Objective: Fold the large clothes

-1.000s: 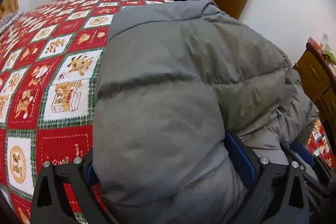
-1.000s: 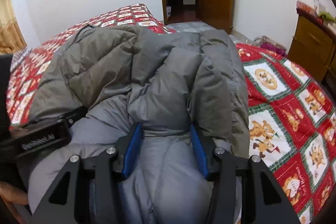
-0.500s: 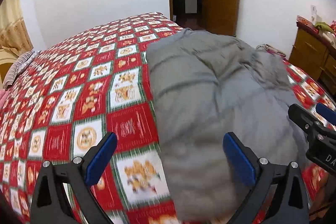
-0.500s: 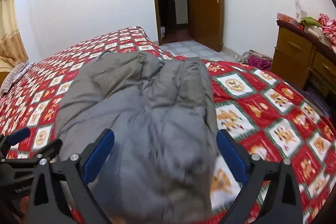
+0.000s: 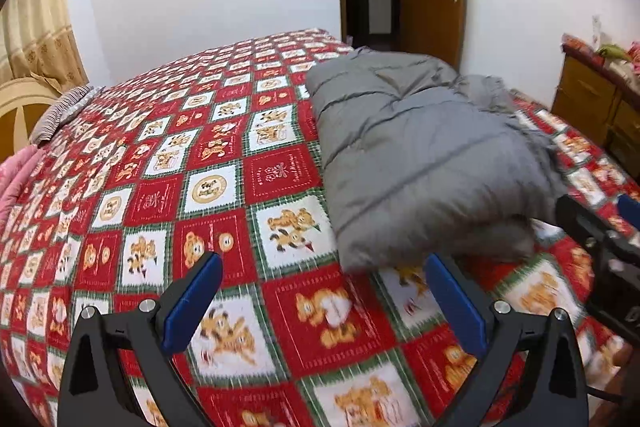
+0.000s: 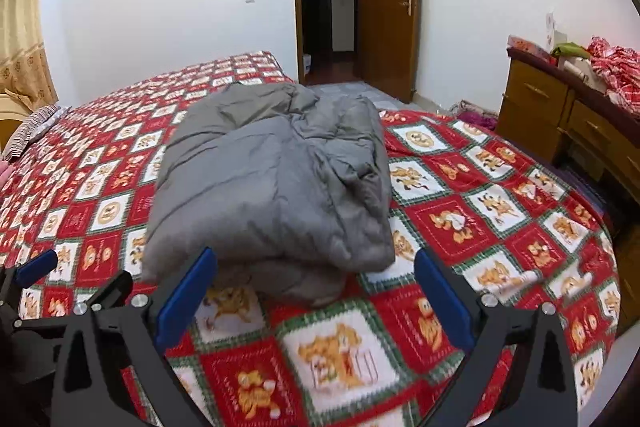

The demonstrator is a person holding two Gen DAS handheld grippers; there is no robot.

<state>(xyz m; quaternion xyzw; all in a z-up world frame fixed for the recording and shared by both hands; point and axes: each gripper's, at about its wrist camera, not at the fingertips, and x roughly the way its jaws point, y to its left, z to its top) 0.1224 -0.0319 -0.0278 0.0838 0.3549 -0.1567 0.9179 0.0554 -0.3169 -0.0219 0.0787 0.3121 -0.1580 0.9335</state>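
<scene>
We see the grey puffer coat [image 6: 276, 187] lying folded into a thick bundle on the bed [image 6: 500, 219], ahead of both tools and touching neither. Our left gripper [image 5: 324, 303] has its jaws spread wide and empty, with the bundle ahead and to its right; our right gripper [image 6: 316, 303] also has its jaws spread and empty, the bundle lying straight ahead, so we judge the right hand better lined up. The bundle's long axis runs away from us toward the doorway. Its far end and underside are hidden, and the near edge is blurred in the left view.
</scene>
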